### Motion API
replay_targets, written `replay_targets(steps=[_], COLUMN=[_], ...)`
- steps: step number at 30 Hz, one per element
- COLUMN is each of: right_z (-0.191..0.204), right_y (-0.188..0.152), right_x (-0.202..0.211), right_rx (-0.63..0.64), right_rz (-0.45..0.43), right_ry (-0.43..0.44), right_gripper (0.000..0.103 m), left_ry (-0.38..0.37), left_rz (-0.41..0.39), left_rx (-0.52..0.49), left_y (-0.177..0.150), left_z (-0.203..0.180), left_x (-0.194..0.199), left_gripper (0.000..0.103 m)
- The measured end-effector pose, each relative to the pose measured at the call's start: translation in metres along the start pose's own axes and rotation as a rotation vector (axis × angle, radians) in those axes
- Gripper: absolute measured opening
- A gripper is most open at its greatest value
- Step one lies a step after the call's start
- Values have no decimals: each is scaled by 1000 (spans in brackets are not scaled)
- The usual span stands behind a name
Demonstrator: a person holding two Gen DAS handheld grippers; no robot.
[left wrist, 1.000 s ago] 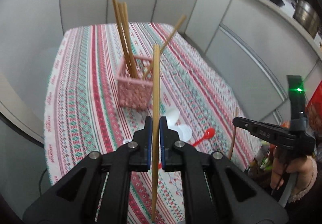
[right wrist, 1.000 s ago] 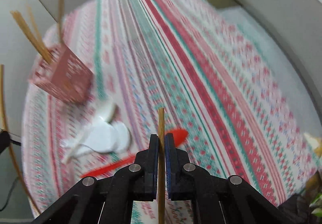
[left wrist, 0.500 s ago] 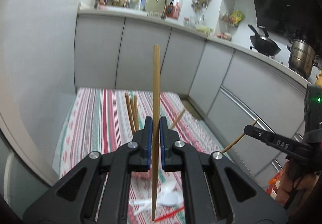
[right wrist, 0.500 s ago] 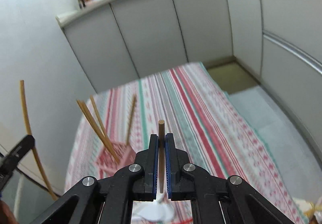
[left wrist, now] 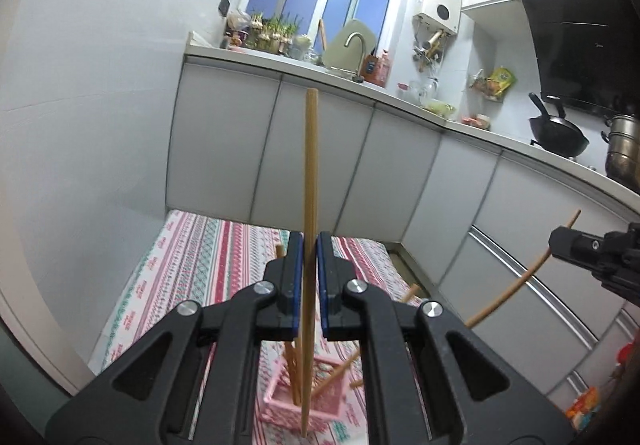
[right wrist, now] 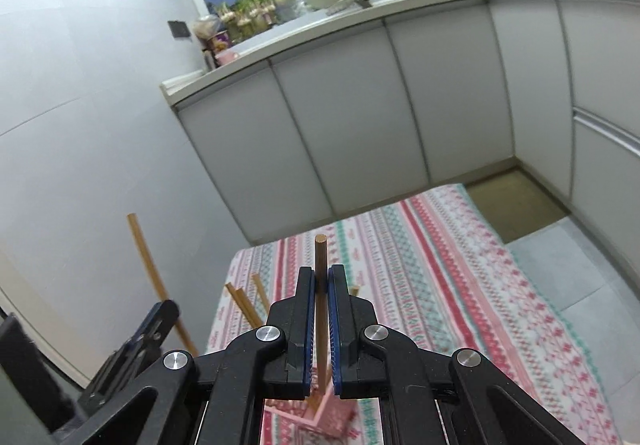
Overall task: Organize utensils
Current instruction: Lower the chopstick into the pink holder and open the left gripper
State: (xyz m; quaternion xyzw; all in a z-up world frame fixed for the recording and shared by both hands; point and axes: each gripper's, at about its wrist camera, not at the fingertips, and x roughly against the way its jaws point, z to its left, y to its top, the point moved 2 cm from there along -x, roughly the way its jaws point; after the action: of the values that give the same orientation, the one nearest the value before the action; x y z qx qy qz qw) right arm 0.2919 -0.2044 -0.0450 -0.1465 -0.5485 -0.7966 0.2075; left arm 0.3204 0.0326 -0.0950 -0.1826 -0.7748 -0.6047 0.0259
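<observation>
Grey kitchen cabinets back a striped-cloth table point(left wrist: 192, 265). Left gripper point(left wrist: 308, 249) fingers clamp a long, round, tan wooden chopstick point(left wrist: 310, 173) upright above the pink perforated basket point(left wrist: 320, 401). Right gripper point(right wrist: 321, 281) fingers clamp a second chopstick point(right wrist: 320, 257); only the left view shows the stove's black wok point(left wrist: 558, 129).

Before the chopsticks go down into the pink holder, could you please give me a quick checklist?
1. Left gripper clamped on its chopstick: ok.
2. Right gripper clamped on its chopstick: ok.
3. Pink holder upright on the striped tablecloth: ok.
4. Free space inside the holder among the chopsticks already there: cannot tell.
5. Left chopstick's lower tip above the holder's opening: cannot tell.
</observation>
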Motion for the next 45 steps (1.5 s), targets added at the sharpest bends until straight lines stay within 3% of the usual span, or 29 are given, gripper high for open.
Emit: replay_targets(steps=[8,22,37,45], right_z=[3,2,-6,-12], right_y=[-8,-38,-50,-53], right_x=[-26,-67,-86,-99], right_rx=[31,67,61,47], right_rz=[31,169,238,273], right_ry=[-2,8,8,18], right_gripper=[5,5,6,6], left_ry=[-1,15,-14,-23], left_rz=[-42,50,141,195], left_rx=[-17,-92,-97,-54], left_y=[-2,-30,-38,-33], left_z=[-4,-6,-5,-2], left_x=[-15,-44,-53,-40], left_gripper=[8,8,8,31])
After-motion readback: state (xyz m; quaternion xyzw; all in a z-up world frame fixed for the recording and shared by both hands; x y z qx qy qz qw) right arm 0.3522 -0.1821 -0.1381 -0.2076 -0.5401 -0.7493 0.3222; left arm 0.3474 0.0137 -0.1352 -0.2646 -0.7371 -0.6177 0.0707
